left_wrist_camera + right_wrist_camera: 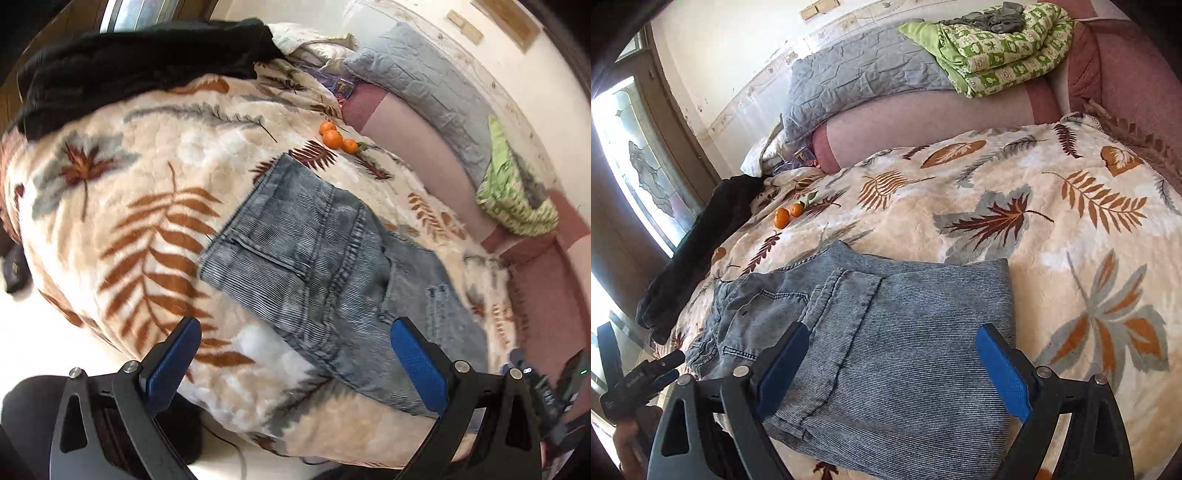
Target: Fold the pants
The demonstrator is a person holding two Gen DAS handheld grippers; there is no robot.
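The pants (886,332) lie on a bed, on a fluffy blanket (1052,229) with leaf pictures. They are grey-blue jeans and they look folded into a thick, flat bundle already. 1 back pocket shows on top.

The left gripper (295,354) hangs over the near edge of the pants. Its jaws are wide apart and hold nothing. The right gripper (892,363) hangs over the other side of the bundle. Its jaws are also wide apart and empty.

I think the jeans are soft but thick, so they will bend but not flop like a thin shirt. They look a bit heavy for cloth. They should not slip much, because the cloth is rough with little lines in it. They will not break. A good place to grab is a corner or a folded edge, where many layers can be pinched together. The fluffy blanket may get pinched too, so the jaws should go in flat at the edge.

Some things are hard to see. The near end of the pants goes under the grippers. I cannot tell how many layers are in the bundle. The left view is blurry. 3 small oranges (334,138) sit well apart from the pants, and a black cloth (140,62) lies at the far side of the bed.
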